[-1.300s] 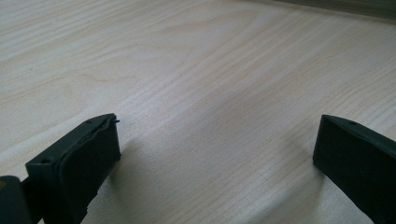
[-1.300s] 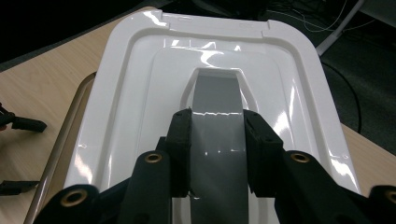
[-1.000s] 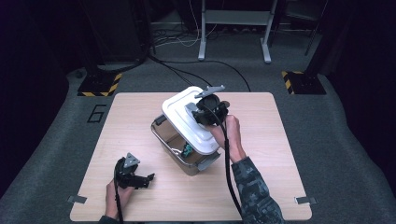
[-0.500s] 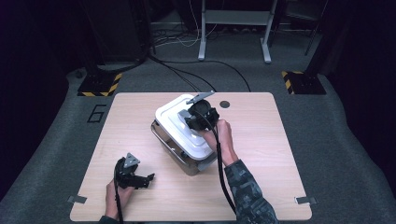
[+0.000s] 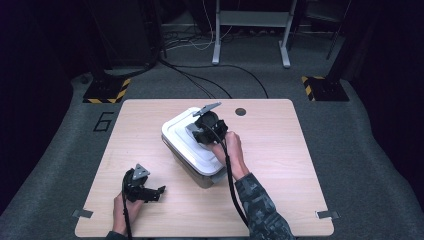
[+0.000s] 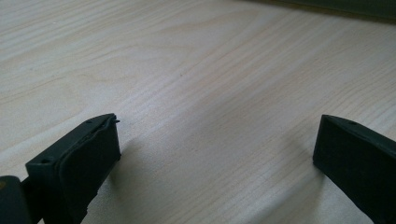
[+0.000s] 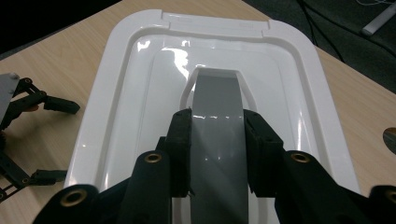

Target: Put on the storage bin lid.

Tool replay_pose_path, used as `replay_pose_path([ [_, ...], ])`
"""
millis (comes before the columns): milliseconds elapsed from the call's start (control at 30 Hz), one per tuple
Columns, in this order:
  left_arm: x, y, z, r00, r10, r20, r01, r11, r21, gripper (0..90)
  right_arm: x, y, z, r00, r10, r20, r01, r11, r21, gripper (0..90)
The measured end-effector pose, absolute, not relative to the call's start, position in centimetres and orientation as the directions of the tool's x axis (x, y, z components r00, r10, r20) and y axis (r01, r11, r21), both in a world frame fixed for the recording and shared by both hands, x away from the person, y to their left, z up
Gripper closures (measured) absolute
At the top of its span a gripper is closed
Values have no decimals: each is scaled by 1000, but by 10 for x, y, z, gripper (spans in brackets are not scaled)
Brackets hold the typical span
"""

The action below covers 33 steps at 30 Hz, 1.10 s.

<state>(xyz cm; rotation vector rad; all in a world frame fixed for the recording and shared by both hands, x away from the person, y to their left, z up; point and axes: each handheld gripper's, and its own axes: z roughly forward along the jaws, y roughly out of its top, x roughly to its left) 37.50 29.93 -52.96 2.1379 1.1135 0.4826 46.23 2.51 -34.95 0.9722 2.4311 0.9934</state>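
White lid (image 5: 187,142) sits on box at tabletop (image 5: 280,165) centre, high view. Left gripper view: left gripper (image 6: 215,154) spread, idle over wood. Right gripper view: right gripper (image 7: 217,140) pinching grey handle (image 7: 217,100); judge: press lid down evenly, keep grip centred.

Lab or test bay; hazard-striped bases (image 5: 106,91), floor cables (image 5: 210,75), numbered carpet (image 5: 103,121)

You can read one mark: a large dark "6" (image 5: 103,121) on the grey floor (image 5: 60,150), just left of the table's (image 5: 280,200) far-left corner (nothing legible stands on the table or anything on it).
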Motion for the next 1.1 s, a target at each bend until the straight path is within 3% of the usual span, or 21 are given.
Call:
replay_pose_path([
  [1100, 375, 299, -530, 564, 825, 15, 575, -406, 710, 1, 463, 38, -372, -713, 700, -26, 495, 530, 688, 657],
])
